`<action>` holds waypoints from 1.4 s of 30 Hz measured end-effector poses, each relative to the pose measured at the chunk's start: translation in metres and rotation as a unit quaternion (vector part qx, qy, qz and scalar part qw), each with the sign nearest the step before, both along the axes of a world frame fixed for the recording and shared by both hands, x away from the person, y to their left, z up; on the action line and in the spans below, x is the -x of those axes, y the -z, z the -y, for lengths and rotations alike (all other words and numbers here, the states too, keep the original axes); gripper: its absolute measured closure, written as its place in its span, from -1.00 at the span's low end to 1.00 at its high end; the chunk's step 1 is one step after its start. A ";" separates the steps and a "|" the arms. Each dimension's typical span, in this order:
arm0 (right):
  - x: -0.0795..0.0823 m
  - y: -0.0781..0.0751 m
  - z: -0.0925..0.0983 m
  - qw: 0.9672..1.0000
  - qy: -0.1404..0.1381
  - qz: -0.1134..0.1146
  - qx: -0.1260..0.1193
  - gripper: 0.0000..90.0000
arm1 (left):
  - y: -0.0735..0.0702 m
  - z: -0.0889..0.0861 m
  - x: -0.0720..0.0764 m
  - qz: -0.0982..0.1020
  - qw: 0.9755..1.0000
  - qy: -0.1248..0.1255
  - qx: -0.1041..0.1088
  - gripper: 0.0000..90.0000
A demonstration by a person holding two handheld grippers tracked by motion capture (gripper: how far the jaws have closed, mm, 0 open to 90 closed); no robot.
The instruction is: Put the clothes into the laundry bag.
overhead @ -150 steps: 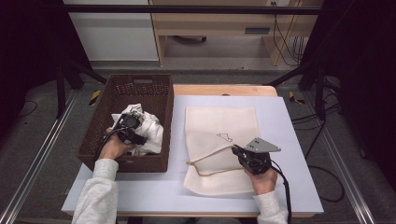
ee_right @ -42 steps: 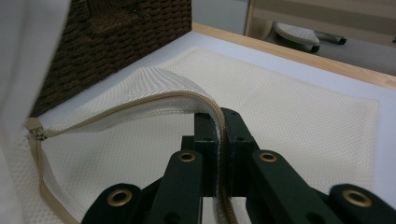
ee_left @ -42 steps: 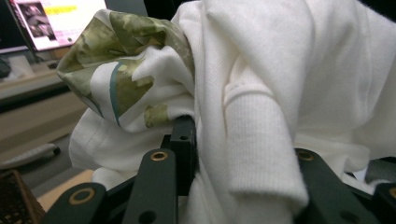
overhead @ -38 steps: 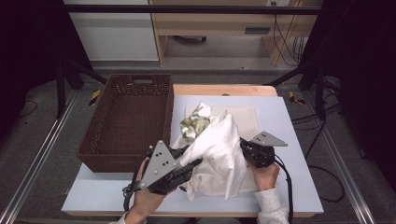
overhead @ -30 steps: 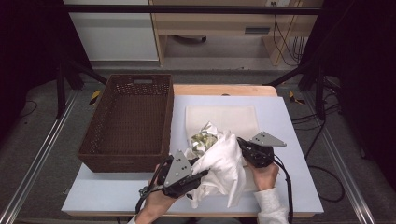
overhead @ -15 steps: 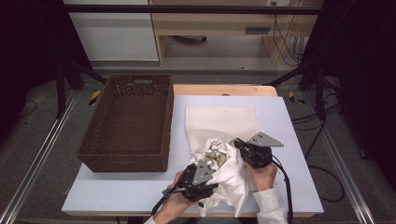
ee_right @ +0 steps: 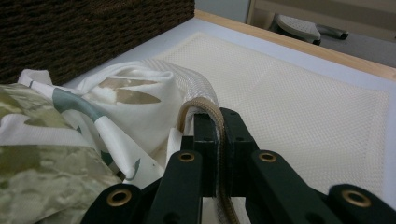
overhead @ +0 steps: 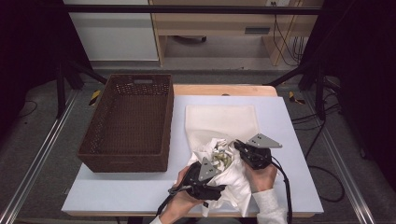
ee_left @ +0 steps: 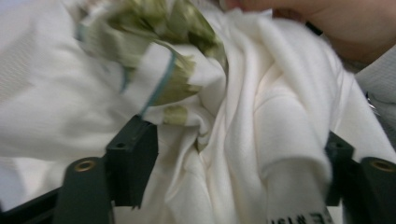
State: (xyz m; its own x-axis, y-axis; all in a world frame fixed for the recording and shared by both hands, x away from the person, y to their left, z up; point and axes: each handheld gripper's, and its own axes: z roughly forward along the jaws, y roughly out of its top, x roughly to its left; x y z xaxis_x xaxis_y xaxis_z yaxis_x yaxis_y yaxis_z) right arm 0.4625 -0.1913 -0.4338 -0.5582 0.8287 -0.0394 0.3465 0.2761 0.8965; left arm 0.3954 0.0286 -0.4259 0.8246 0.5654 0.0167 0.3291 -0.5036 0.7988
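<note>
A cream mesh bag (overhead: 222, 119) lies flat on the white table (overhead: 289, 140). My right gripper (overhead: 238, 145) is shut on the bag's tan-edged rim (ee_right: 208, 112) and holds the mouth up. A white garment with green print (overhead: 223, 157) is bunched at that mouth, partly under the mesh. My left gripper (overhead: 215, 178) is at the garment's near side. Its jaws have just been opening and now stand apart, with folds of the white garment (ee_left: 243, 121) loose between them. In the right gripper view the printed cloth (ee_right: 56, 130) lies just left of my right gripper (ee_right: 217, 126).
A dark wicker basket (overhead: 130, 121) stands on the left half of the table, with nothing in it that I can see. Its wall (ee_right: 70, 32) rises close behind the garment. The table's front edge is right under both hands.
My left gripper has brought the garment from mid-table down and toward the front, against the bag's mouth, and its jaws have spread apart. The right gripper has kept still on the rim.
</note>
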 end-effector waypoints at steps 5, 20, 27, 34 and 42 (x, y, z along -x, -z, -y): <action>0.000 0.000 0.001 1.000 0.000 -0.001 0.000 0.92 | -0.015 -0.011 0.000 0.018 1.000 -0.008 -0.001 -0.62; 0.000 0.002 -0.001 1.000 -0.002 -0.005 0.009 0.92 | 0.030 -0.012 -0.054 -0.096 0.995 0.012 0.032 -0.90; -0.001 0.005 -0.004 1.000 -0.003 -0.007 0.009 0.92 | 0.023 -0.014 -0.035 -0.060 0.996 0.033 0.056 0.29; 0.001 0.001 -0.002 1.000 -0.002 -0.001 -0.013 0.92 | 0.014 0.005 -0.014 -0.006 0.998 0.057 0.026 0.42; 0.004 -0.005 -0.004 1.000 -0.003 0.018 -0.024 0.92 | 0.024 0.012 -0.023 -0.043 0.996 0.075 0.024 0.38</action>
State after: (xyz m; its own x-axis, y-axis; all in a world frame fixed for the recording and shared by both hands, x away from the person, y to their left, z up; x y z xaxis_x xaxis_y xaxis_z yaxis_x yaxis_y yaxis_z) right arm 0.4584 -0.1876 -0.4291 -0.5629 0.8263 -0.0195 0.3116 0.2341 0.9209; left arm 0.4186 0.0164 -0.4500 0.8975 0.4335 -0.0815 0.3206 -0.5141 0.7956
